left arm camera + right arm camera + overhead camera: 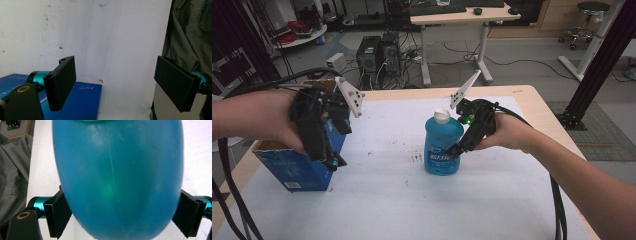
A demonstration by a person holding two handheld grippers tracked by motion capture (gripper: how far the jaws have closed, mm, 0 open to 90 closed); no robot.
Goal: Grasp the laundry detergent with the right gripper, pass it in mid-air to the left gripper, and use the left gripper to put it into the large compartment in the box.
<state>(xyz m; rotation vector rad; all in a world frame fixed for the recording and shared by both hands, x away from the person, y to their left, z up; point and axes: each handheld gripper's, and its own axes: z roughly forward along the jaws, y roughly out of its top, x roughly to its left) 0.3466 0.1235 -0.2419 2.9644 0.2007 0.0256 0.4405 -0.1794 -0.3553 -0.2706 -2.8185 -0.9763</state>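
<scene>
A blue bottle [443, 145] stands upright a little right of centre in the high view, on the white sheet [387, 200] that covers the table [532, 100]. Its white cap [441, 116] is on, and blue liquid fills it up to the shoulder. The right gripper [455, 150] comes at it from the right and low down, and its jaws are clamped on the lower body, one against each flank. In the right gripper view the bottle [117, 177] bulges across the middle of the frame with the two black pads pressed into its sides at lower left and lower right.

Round the bottle the sheet lies bare: a wide stretch runs along the bottom of the high view, another toward the table's far edge at the top, and a broad gap opens on the left before the box [299, 167]. The table's right edge is near the right hand [507, 132].

The box is blue cardboard, standing at the left edge of the table, close to the lower left of the frame. Its top seems open; I cannot tell what is inside. The left gripper [333, 163] hangs above the box's near right corner, touching nothing. In the left gripper view its jaws stand wide apart with bare white sheet between them, and the box [82, 100] shows at lower left.
</scene>
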